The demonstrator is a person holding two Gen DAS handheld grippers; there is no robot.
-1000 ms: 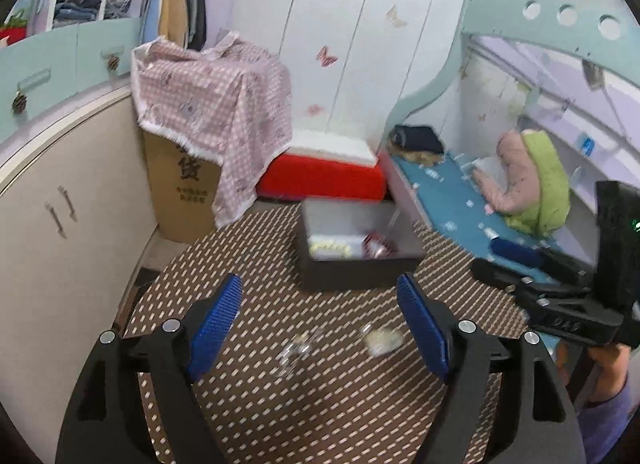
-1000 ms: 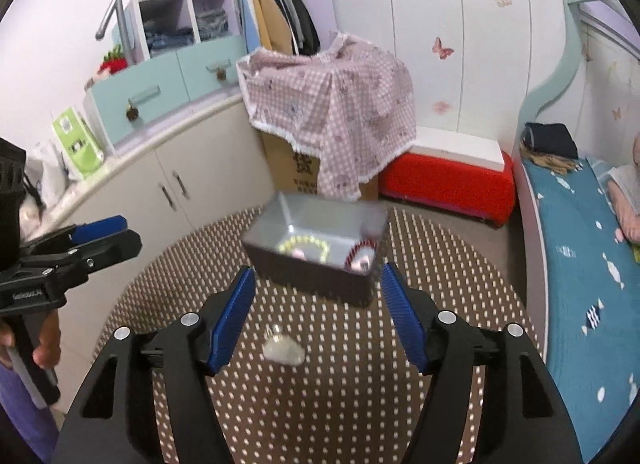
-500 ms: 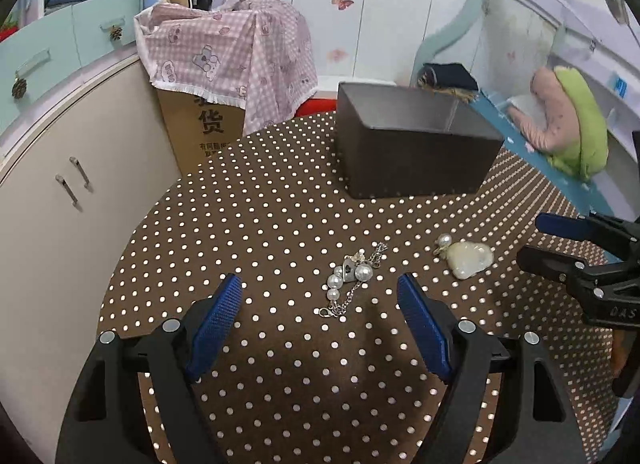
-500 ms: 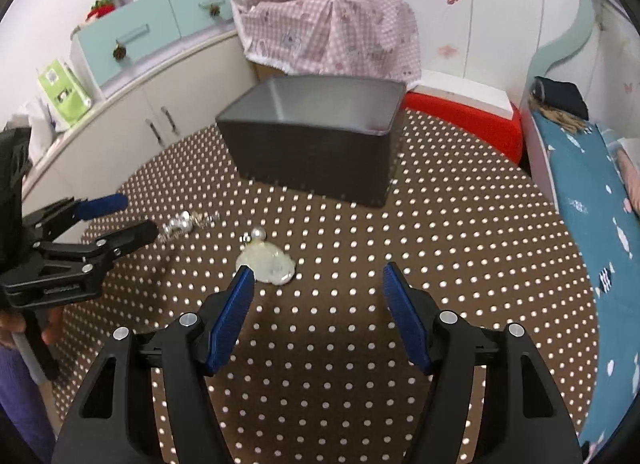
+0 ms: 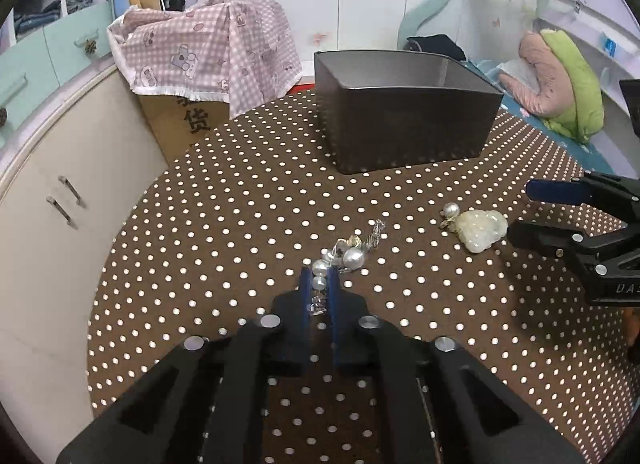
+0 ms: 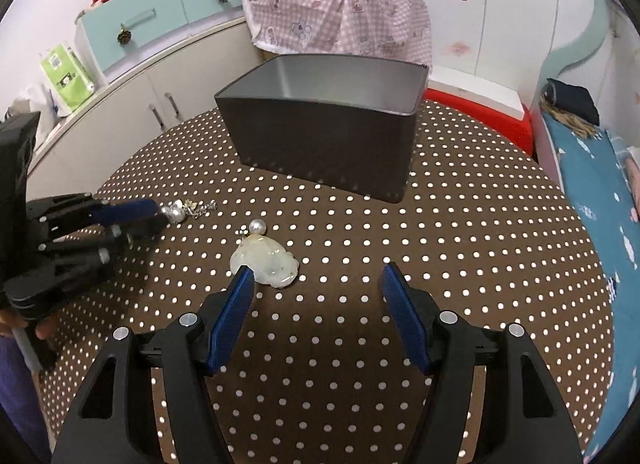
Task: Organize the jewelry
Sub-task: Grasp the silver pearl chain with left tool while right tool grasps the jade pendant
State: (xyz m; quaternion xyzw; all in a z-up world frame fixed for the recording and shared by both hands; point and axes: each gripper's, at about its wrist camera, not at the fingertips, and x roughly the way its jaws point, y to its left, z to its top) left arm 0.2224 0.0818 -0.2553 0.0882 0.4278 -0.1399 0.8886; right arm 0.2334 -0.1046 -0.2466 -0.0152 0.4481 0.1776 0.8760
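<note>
Bench: round brown bench with white dots [image 5: 248, 200] is carrying everything.
Box: dark grey metal box [image 5: 404, 120] is standing at the far side.
Right claw [image 6: 316, 284]: standing apart, left pad just beside the pale jade pendant [image 6: 266, 260].
Left claw [image 5: 320, 284]: having just closed, is clamping the pearl-and-silver chain bracelet [image 5: 344, 256], lying on the bench.

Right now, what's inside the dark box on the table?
Only the bare grey inner walls of the dark box show in both wrist views. Its near wall hides the floor, so any jewelry inside cannot be seen. The pearl bracelet and jade pendant lie outside it.
</note>
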